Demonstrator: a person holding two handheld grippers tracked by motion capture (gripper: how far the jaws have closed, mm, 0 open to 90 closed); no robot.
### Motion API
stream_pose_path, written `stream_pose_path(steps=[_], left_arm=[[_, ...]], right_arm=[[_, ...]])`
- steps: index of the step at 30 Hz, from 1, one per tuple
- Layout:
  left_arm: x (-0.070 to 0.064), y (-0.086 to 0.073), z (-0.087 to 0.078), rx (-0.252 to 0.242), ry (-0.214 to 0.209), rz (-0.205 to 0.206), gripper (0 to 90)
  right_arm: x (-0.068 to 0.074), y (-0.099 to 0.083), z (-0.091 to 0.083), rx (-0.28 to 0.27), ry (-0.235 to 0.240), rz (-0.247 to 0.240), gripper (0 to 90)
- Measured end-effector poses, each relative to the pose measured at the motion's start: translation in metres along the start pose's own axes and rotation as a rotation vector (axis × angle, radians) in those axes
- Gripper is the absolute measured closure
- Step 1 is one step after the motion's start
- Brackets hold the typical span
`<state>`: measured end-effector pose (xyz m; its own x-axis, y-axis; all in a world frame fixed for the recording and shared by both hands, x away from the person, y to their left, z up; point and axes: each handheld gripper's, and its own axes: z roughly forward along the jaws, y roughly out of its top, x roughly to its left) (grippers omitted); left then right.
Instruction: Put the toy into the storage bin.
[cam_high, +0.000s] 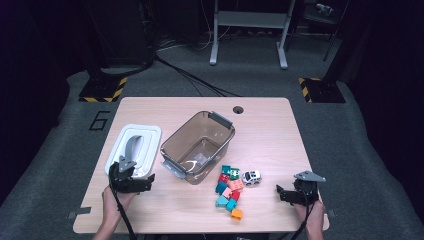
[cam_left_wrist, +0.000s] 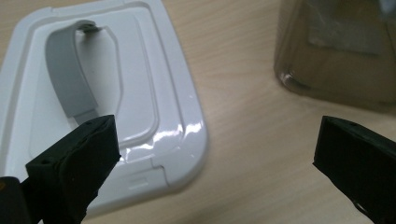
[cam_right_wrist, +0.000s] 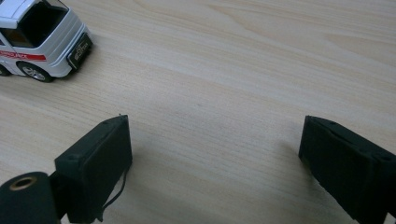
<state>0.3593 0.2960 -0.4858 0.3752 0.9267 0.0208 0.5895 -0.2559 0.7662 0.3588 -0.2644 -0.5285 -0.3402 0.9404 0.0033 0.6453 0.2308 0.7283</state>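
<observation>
High view puts my right gripper open-jawed on bare wood, right of the toy car and the brick pile. I judge sliding left and squaring the jaws across the car best. My left gripper, also open, sits at the white lid beside the brown container. Pale wooden table, grey carpet, dark room.

Glossy white plastic lid, matt wood-grain table

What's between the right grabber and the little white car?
Just bare wooden table. In the right gripper view, the right gripper has its jaws apart, and only plain wood runs up to the toy car. The high view shows the same gap.
</observation>
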Motion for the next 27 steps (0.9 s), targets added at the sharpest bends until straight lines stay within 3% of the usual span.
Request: stream_pose_path(steps=[3,9,12,13,18,20,22,25,27], left_arm=[[-0.011,-0.014,0.005,0.009,-0.015,0.030,0.1],[-0.022,-0.030,0.020,0.041,-0.024,0.050,0.2],[-0.026,-0.035,0.027,0.064,-0.028,0.042,0.3],[-0.026,-0.036,0.027,0.051,-0.014,0.039,0.0],[-0.022,-0.034,0.030,0.069,-0.056,0.024,0.3],[-0.022,-0.035,0.030,0.064,-0.064,0.027,0.4],[-0.020,-0.034,0.029,0.072,-0.081,0.040,0.4],[-0.020,-0.034,0.029,0.072,-0.082,0.040,0.4],[-0.020,-0.034,0.029,0.075,-0.082,0.044,0.4]], right_arm=[[0.000,0.000,0.000,-0.003,-0.001,0.000,8.9],[0.000,0.000,0.000,0.000,0.000,0.000,8.8],[0.000,0.000,0.000,0.000,0.000,0.001,8.8],[0.000,0.000,0.000,0.002,-0.002,0.004,8.8],[0.002,0.001,-0.001,0.007,-0.021,0.054,5.5],[0.004,0.003,-0.003,-0.007,0.009,0.144,4.8],[0.012,0.007,-0.006,-0.013,0.006,0.176,4.9],[0.026,0.015,-0.010,-0.034,0.038,0.202,5.2],[0.036,0.025,-0.010,-0.042,0.054,0.180,5.4]])
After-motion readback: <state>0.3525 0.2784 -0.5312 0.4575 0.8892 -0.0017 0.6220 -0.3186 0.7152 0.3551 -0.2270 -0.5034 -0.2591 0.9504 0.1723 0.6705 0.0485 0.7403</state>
